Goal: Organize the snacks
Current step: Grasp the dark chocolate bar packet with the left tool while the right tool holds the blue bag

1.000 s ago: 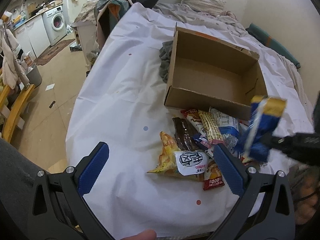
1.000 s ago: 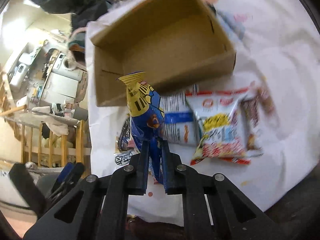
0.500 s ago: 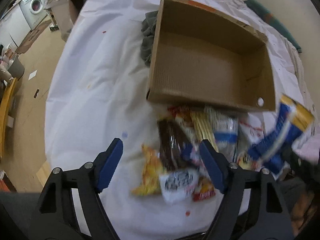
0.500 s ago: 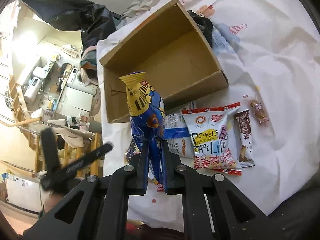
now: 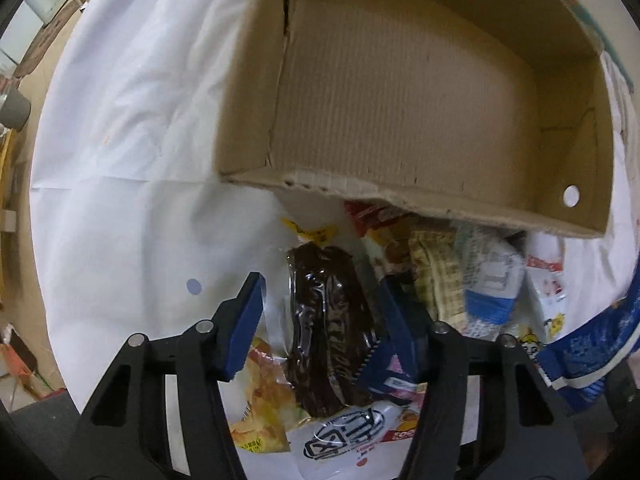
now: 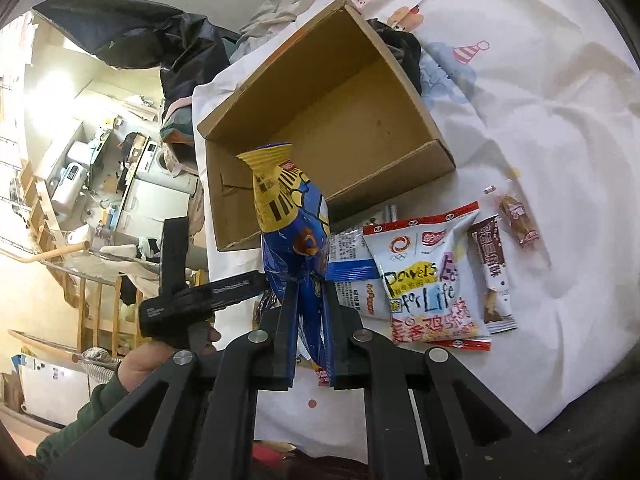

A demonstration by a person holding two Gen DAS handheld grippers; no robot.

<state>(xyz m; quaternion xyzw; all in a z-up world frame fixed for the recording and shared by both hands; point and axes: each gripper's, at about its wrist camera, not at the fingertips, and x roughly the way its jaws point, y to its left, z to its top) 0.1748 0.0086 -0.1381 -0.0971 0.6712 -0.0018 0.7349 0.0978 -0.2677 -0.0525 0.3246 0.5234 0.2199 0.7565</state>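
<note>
The right gripper [image 6: 310,320] is seen with its jaws pinched tightly on a blue and yellow snack bag [image 6: 292,216], which is held upright by its lower end; the yellow crimped top is raised in front of the near wall of the cardboard box [image 6: 320,120]. The same bag [image 5: 592,340] is glimpsed at the right edge of the left wrist view, blurred.

The left gripper [image 5: 320,320] is held low over the snack pile, its blue-padded jaws spread partway. Between the pads a dark brown wrapped snack [image 5: 328,332] is straddled; whether either pad is actually touching it cannot be told, as the wrapper is glossy and the right pad is partly hidden. Beneath it a yellow-orange packet [image 5: 260,412] and a white packet with a black logo [image 5: 340,436] are lying.

The box is resting open on a white sheet [image 5: 120,160], with nothing seen inside. Just beside its near wall, more packets are spread flat: a white "Powers for Life" bag [image 6: 424,276], a blue and white packet [image 6: 352,272], a slim brown bar [image 6: 492,268] and a small brown wrapped sweet [image 6: 518,220] set slightly apart.
</note>
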